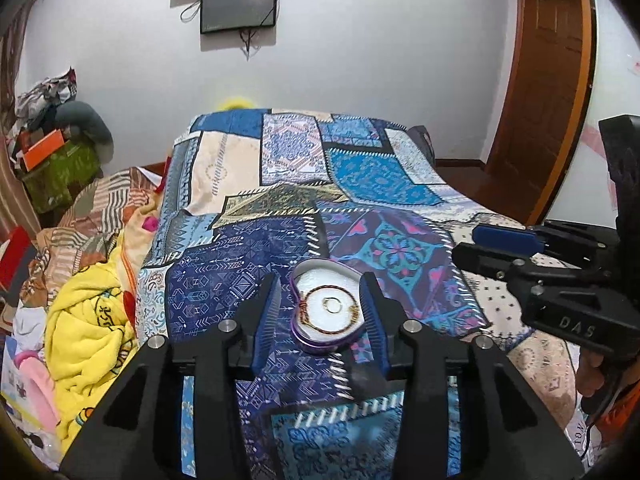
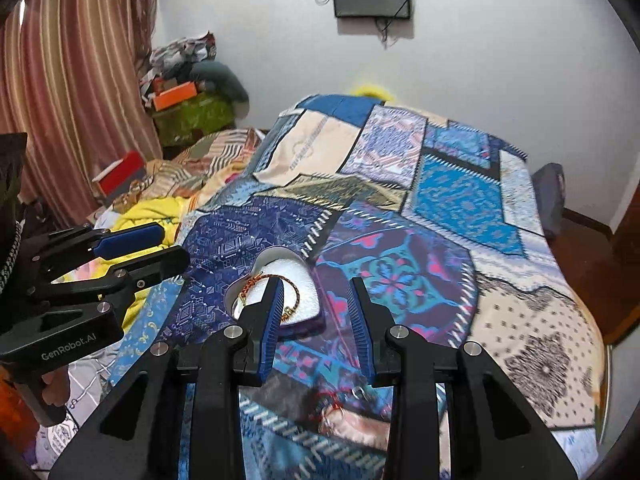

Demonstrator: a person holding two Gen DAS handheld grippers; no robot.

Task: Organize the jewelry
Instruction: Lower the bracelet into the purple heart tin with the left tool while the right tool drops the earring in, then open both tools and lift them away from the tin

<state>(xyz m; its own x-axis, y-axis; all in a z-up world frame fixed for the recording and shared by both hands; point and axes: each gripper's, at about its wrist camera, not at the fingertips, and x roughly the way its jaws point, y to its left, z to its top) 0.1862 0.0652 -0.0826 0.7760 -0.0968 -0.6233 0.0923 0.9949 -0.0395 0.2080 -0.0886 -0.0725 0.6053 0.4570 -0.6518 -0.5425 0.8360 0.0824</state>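
Note:
A heart-shaped purple box [image 1: 320,342] with a white lining lies open on the patchwork cloth. A red-and-gold bracelet [image 1: 316,289] and a small ring [image 1: 332,305] lie inside it. My left gripper [image 1: 320,304] is open, one finger on each side of the box. My right gripper [image 2: 316,312] is open and empty, just right of the box [image 2: 280,276], its left finger over the box's edge. A red thread with a small silver ring [image 2: 340,398] lies on the cloth beneath the right gripper. The right gripper also shows in the left wrist view [image 1: 480,244].
The patchwork cloth [image 1: 360,168] covers a raised surface. A yellow blanket [image 1: 88,320] and heaped bedding lie at the left. Boxes and clothes [image 1: 52,128] pile in the far left corner by a striped curtain [image 2: 72,80]. A wooden door [image 1: 548,80] stands at the right.

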